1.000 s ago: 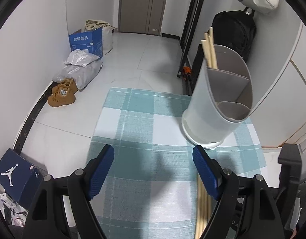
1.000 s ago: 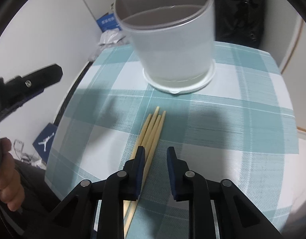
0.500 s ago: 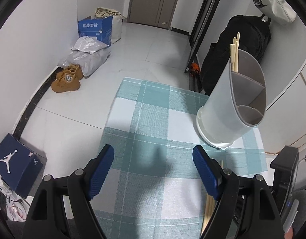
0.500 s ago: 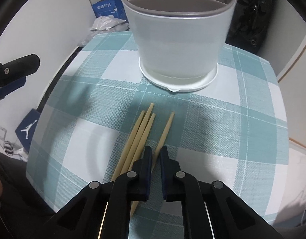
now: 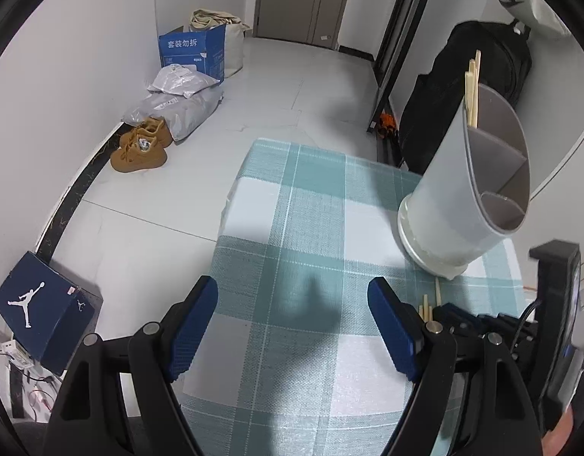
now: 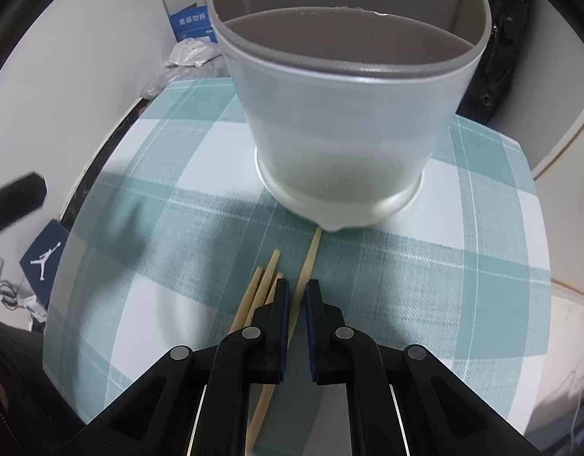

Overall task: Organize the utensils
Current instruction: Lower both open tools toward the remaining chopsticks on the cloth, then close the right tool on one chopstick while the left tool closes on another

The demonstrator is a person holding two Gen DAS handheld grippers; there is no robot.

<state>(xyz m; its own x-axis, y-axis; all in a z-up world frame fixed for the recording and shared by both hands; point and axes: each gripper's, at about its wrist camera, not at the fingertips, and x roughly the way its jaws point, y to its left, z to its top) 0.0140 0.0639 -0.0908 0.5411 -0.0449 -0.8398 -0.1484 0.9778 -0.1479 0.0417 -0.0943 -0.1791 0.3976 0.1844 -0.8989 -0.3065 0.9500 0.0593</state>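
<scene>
Woven teal-and-white checked cloth (image 6: 425, 285) covers the small table, with pale glossy floor tiles (image 5: 284, 87) beyond. On it stands a matte grey plastic utensil holder (image 6: 341, 121), oval, slant-topped, split into compartments; its tallest section holds thin wooden sticks (image 5: 472, 91). Four slim pale chopsticks lie on the cloth before its base. My right claw (image 6: 297, 288) tilts steeply down, blue pads clenched on one chopstick (image 6: 309, 260), whose tip nearly meets the holder's foot. Three loose chopsticks (image 6: 263, 285) lie fanned just left. My left claw (image 5: 292, 319) hovers released over bare cloth, angled down.
</scene>
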